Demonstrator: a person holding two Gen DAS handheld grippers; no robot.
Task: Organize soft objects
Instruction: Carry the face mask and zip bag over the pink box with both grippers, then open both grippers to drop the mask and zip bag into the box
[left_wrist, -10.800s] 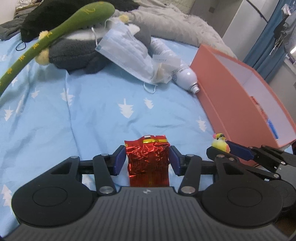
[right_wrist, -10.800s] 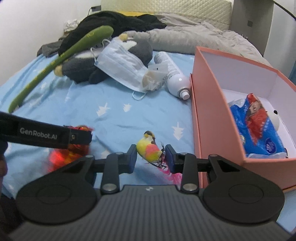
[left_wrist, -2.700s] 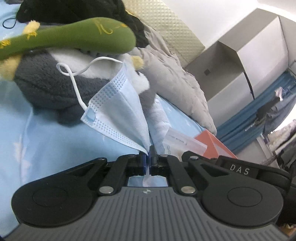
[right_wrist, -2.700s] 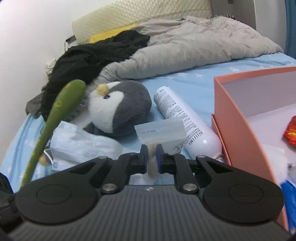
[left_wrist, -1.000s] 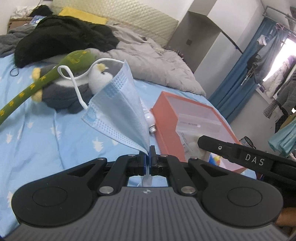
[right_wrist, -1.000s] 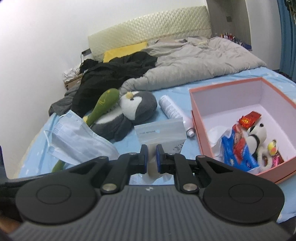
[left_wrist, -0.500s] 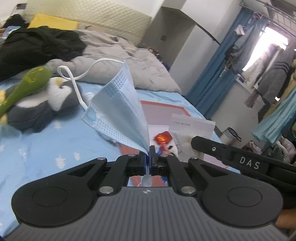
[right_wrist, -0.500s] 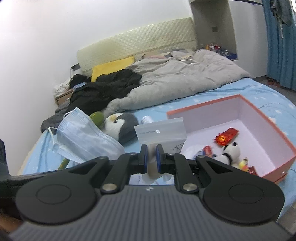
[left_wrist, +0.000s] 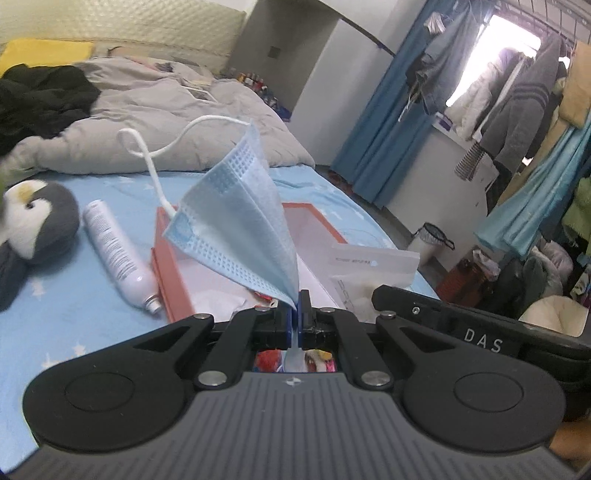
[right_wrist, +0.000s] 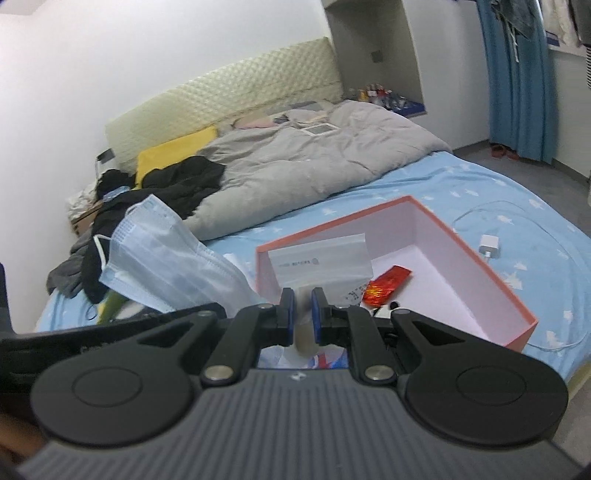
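My left gripper (left_wrist: 295, 314) is shut on a light blue face mask (left_wrist: 240, 229), held up above the near end of the salmon pink box (left_wrist: 166, 273). The mask also shows in the right wrist view (right_wrist: 162, 262). My right gripper (right_wrist: 302, 306) is shut on a small clear zip bag (right_wrist: 321, 262), held over the same box (right_wrist: 480, 273); the bag also shows in the left wrist view (left_wrist: 373, 266). Inside the box lie a red foil packet (right_wrist: 388, 282) and other small soft items, mostly hidden by the grippers.
A penguin plush (left_wrist: 37, 221) and a white spray bottle (left_wrist: 118, 254) lie on the blue bedsheet left of the box. A grey duvet (right_wrist: 314, 166) and black clothes (right_wrist: 177, 184) cover the bed's far end. A white charger with cable (right_wrist: 489, 245) lies right of the box.
Both grippers have moved right and over the pink box, carrying the mask and the zip bag. The penguin and bottle have slid to the left in the left wrist view.
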